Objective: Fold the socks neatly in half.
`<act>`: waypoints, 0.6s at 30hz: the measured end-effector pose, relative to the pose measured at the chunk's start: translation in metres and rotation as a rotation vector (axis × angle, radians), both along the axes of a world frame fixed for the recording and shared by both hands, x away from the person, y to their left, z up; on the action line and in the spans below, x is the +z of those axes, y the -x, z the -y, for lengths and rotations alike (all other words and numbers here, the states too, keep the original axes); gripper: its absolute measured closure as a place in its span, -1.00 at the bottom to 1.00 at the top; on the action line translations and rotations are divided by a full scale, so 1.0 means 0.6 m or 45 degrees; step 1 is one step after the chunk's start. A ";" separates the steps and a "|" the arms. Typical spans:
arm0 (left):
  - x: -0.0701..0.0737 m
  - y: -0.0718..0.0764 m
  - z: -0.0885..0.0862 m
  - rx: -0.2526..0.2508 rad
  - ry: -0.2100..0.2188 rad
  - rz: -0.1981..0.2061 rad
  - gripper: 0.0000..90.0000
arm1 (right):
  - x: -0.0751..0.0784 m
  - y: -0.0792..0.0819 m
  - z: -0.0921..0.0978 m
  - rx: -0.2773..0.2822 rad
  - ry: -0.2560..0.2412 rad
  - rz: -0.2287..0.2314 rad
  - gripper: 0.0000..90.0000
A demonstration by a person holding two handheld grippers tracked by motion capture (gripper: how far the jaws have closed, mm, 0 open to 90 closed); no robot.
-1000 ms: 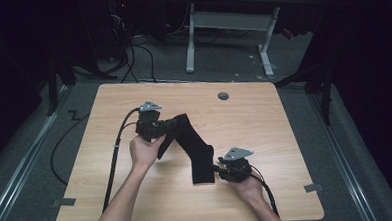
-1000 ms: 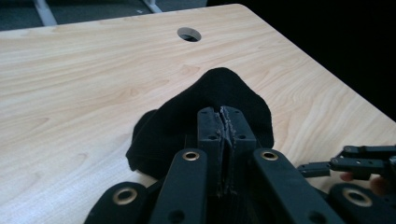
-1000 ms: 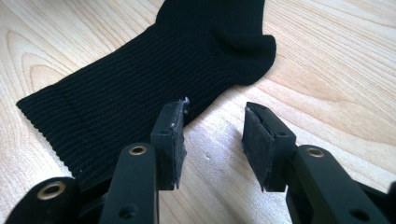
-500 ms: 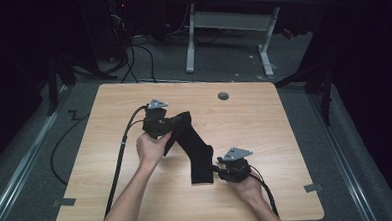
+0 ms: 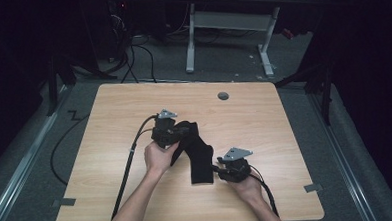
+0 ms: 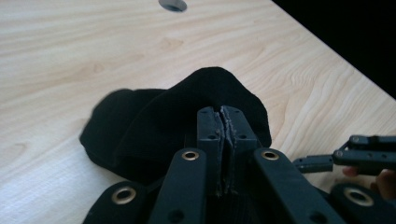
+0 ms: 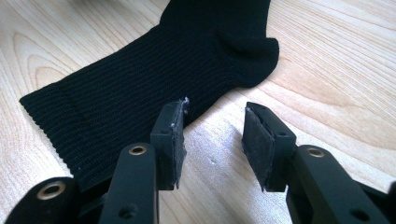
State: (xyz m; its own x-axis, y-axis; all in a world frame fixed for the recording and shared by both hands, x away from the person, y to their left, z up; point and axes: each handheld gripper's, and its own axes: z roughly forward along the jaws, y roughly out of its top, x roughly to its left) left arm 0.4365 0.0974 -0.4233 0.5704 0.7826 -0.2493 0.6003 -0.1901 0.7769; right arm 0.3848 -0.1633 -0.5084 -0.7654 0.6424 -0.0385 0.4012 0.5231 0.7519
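Observation:
A black ribbed sock (image 5: 198, 153) lies on the wooden table (image 5: 285, 131), its cuff end toward the person. My left gripper (image 5: 177, 134) is shut on the sock's toe end, which bunches up around the closed jaws in the left gripper view (image 6: 223, 112). My right gripper (image 5: 219, 170) sits at the cuff's right edge, open; in the right gripper view (image 7: 212, 126) its left fingertip (image 7: 173, 126) is at the edge of the sock (image 7: 140, 88) and bare wood shows between the jaws.
A round cable hole (image 5: 223, 96) sits near the table's far edge. Black cables (image 5: 131, 158) trail from both grippers toward the person. A white desk frame (image 5: 230, 34) and wires stand on the dark floor beyond.
My left gripper has carried the sock's toe end toward the right and nearer the person, folding it over the sock. The right gripper has stayed at the cuff.

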 end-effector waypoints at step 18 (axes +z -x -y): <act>-0.055 0.008 0.033 -0.055 -0.063 -0.034 0.86 | 0.000 -0.001 0.000 -0.005 -0.002 -0.002 0.30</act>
State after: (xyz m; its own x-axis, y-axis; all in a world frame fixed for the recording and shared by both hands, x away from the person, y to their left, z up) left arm 0.4318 0.0775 -0.4564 0.5974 0.7692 -0.2266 0.6111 -0.2536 0.7498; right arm 0.3855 -0.1631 -0.5084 -0.7631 0.6452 -0.0361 0.4045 0.5204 0.7520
